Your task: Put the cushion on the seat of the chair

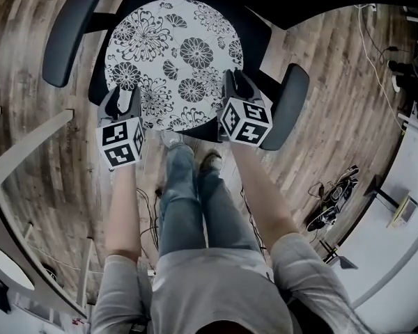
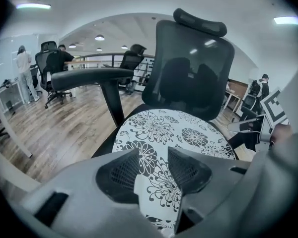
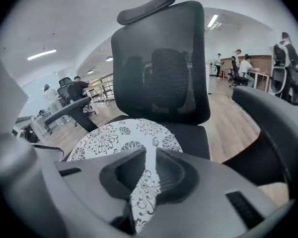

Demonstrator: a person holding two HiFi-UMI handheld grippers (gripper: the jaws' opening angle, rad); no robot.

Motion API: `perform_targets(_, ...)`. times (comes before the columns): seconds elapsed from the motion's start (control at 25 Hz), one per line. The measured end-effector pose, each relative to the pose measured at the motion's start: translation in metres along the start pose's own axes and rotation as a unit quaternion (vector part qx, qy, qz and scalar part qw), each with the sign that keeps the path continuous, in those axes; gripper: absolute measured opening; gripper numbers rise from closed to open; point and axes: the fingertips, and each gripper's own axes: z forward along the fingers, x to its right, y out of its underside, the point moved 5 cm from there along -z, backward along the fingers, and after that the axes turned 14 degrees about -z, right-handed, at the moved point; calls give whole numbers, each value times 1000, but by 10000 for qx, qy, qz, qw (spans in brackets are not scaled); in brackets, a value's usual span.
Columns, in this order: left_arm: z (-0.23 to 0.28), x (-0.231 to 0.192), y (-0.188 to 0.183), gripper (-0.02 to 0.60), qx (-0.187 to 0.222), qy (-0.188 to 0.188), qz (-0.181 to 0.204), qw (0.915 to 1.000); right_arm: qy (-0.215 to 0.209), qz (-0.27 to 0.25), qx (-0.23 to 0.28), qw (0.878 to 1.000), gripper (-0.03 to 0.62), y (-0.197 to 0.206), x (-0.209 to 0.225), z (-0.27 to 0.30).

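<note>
The left gripper [image 2: 154, 155] is holding its jaws wide apart with nothing pinched between them; the flowered fabric in the gap is lying beyond the pads, not in them. The right gripper [image 3: 149, 155] is standing with its jaws apart too, though far more narrowly, and there as well the print is showing through the gap without being squeezed. Both are hovering just over the near edge of the cushion [image 1: 171, 54], which is lying flat on the seat [image 3: 194, 139] of the chair [image 3: 161, 68], so to my eye the placing is looking as good as done. What is worrying me is the way out. The right jaws are leaving so little room that a pad could be catching the rim of the cushion as that hand moves off, dragging it toward the front. The cushion is also sitting off-centre: bare black seat is showing beside it on the right and toward the back, while its front rim is reaching the seat's front edge, so a small tug there may be enough to tip it onto the floor [image 1: 334, 68]. The armrests [image 1: 70, 33] are flanking both hands closely, and a knock against either one could be nudging the chair and shifting the cushion.
</note>
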Motion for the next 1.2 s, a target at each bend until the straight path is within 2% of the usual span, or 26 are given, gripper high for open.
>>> perform_targets(0.04,-4,1,-1,145,67,-57,2,10000,-24,-70,-18,10000,39,-1,-1,-3)
perform_targets(0.12,-13,2,-2,38,207,-176,12,9996,-108,-237,-50,9996,23,-3,-5,-10)
perform_targets(0.16,-18,3,-4,24,275,-187,10,9994,-161,-324,-48,9993,21,-4,-7,-15)
perform_targets(0.28,-36,11,-8,12,470,-67,-1,9989,-300,-515,49,9982,20,-10,-13,-33)
perform_targets(0.64,-103,50,-24,11,856,267,316,9955,-721,-601,469,9945,20,-33,-26,-96)
perform_targets(0.96,-169,89,-44,11,1272,562,544,9888,-1029,-814,978,9865,20,-66,-24,-155)
perform_targets(1.2,-218,112,-55,11,1641,584,483,9835,-1205,-813,1214,9819,20,-85,-18,-202)
